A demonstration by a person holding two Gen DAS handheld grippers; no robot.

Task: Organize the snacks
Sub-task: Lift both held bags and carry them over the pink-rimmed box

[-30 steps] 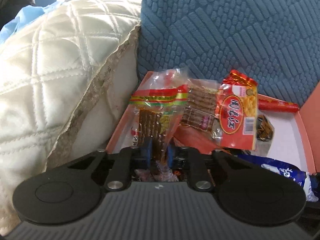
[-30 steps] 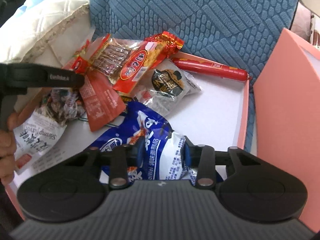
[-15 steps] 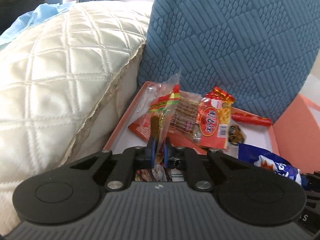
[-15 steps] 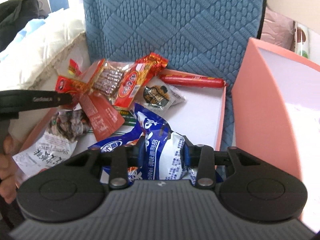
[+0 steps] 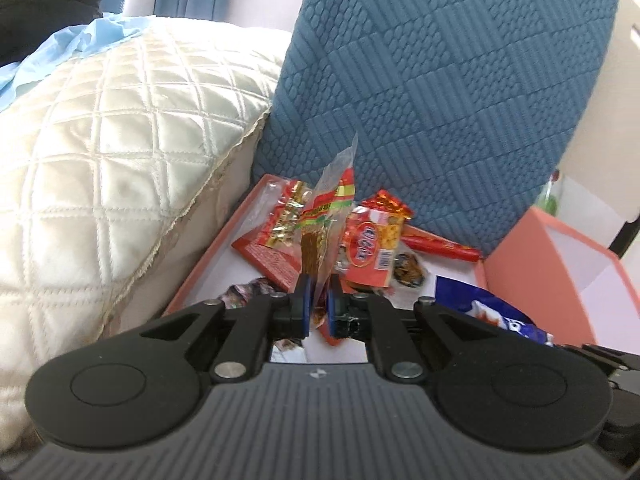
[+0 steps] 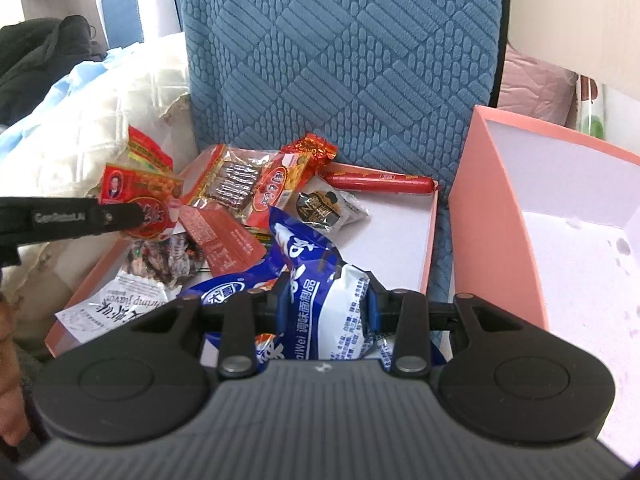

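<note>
A shallow pink box (image 6: 430,236) on a blue chair holds several snack packs. My left gripper (image 5: 318,306) is shut on a clear red-topped snack pack (image 5: 324,220), held edge-on above the box's left side; that pack also shows in the right wrist view (image 6: 140,188) at the left gripper's tip. My right gripper (image 6: 327,304) is shut on a blue and white snack bag (image 6: 320,304), lifted over the box's near edge. A long red sausage (image 6: 380,180), an orange pack (image 6: 280,188) and a dark small packet (image 6: 326,210) lie in the box.
A second pink box (image 6: 560,220) with a white inside stands open at the right. A cream quilted cushion (image 5: 100,152) presses against the first box's left side. The blue chair back (image 6: 340,60) rises behind. A shrimp-flavour packet (image 6: 116,304) lies at the box's near left.
Both grippers have risen and pulled back from the box with their packs held. The left pack has turned edge-on. More of the second pink box has come into view.
</note>
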